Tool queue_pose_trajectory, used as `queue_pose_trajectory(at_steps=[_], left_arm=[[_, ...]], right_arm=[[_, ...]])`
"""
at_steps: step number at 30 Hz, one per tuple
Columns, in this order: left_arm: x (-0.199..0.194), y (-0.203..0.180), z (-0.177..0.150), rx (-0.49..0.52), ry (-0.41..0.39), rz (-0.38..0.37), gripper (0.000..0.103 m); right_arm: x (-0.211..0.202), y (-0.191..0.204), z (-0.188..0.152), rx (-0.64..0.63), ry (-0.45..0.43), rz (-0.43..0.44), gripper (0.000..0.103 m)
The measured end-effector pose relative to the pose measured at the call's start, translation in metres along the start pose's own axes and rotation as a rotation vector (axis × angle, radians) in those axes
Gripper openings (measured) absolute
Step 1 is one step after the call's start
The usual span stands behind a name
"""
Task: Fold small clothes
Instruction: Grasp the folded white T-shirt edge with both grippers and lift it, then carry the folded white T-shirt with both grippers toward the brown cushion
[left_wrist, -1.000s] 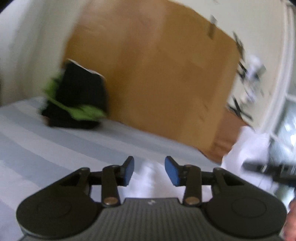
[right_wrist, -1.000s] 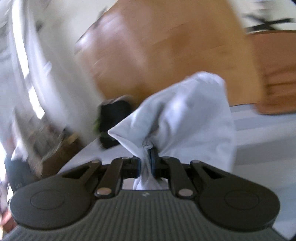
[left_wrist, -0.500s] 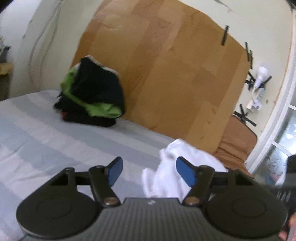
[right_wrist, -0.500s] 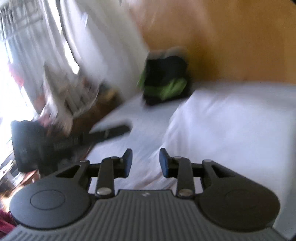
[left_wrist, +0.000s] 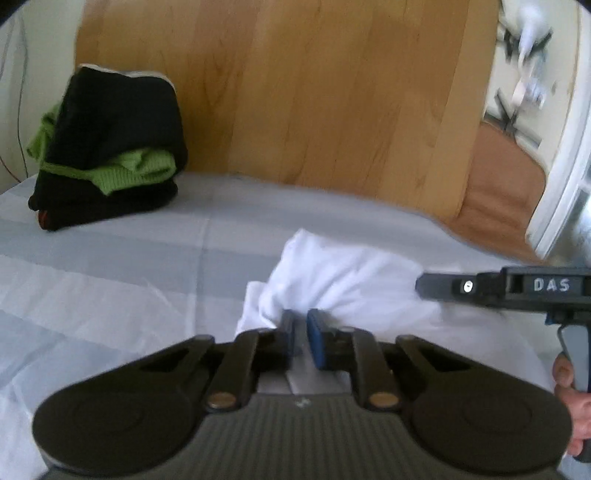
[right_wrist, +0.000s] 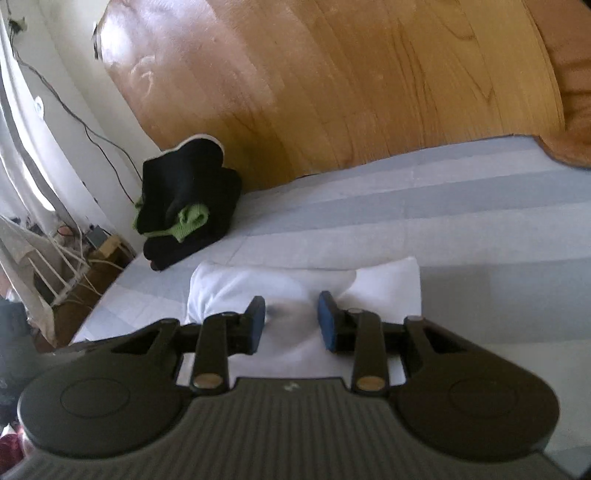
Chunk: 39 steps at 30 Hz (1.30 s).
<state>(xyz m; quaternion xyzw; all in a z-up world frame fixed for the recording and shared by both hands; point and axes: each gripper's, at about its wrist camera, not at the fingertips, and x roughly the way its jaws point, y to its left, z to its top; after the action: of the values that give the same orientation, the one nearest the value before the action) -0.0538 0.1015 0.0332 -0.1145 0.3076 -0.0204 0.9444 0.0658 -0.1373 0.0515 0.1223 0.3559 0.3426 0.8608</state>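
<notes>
My left claw (left_wrist: 301, 334) is closing right now, and its two blue pads are almost together with a fold of the white cloth (left_wrist: 354, 280) between them; I think the pads pinch that fold, but the spot is a bit blurry. The white cloth lies on the bed (left_wrist: 129, 266), which has a sheet with pale blue and white stripes. From the left camera the cloth is a bunched lump that stretches away from my claw toward the right, where my right claw (left_wrist: 421, 286) comes in from the side and touches its far end. A hand (left_wrist: 570, 398) holds the handle of that tool at the right edge. From the right camera the cloth (right_wrist: 384, 284) looks like a wide band lying across the view, with its long side going left to right, along the stripes of the sheet. My right claw (right_wrist: 291, 317) stands apart, its pads just above the middle of the cloth with cloth showing in the gap, not squeezing it. A pile of black and green clothes (right_wrist: 184, 210) sits well apart at the far left corner of the bed, against the wooden headboard (right_wrist: 332, 81).
</notes>
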Motion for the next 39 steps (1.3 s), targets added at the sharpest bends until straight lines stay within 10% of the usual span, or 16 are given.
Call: queue_pose_trajectory(at_steps=[7, 14, 18, 23, 26, 35, 39], left_arm=[[-0.039, 0.02, 0.004, -0.053, -0.002, 0.192, 0.015], [-0.092, -0.01, -0.009, -0.035, -0.082, -0.05, 0.045], [-0.046, -0.019, -0.021, 0.099, 0.084, 0.166, 0.047], [-0.061, 0.015, -0.013, -0.047, 0.048, 0.087, 0.059], [-0.063, 0.016, -0.002, -0.041, 0.032, 0.015, 0.103], [0.004, 0.037, 0.004, -0.171, 0.273, -0.258, 0.103], [0.01, 0.04, -0.004, -0.183, 0.225, -0.335, 0.103]], right_arm=[[-0.008, -0.002, -0.017, 0.001, -0.052, 0.057, 0.037], [-0.002, 0.001, -0.017, 0.013, -0.075, 0.064, 0.037], [-0.024, -0.001, -0.014, 0.028, -0.096, 0.058, 0.036], [-0.078, -0.019, -0.024, 0.058, -0.2, 0.022, 0.063], [-0.083, -0.031, -0.033, 0.108, -0.152, 0.069, 0.082], [-0.052, -0.034, -0.046, 0.156, 0.016, 0.139, 0.084], [-0.03, -0.029, -0.044, 0.161, 0.031, 0.184, 0.085]])
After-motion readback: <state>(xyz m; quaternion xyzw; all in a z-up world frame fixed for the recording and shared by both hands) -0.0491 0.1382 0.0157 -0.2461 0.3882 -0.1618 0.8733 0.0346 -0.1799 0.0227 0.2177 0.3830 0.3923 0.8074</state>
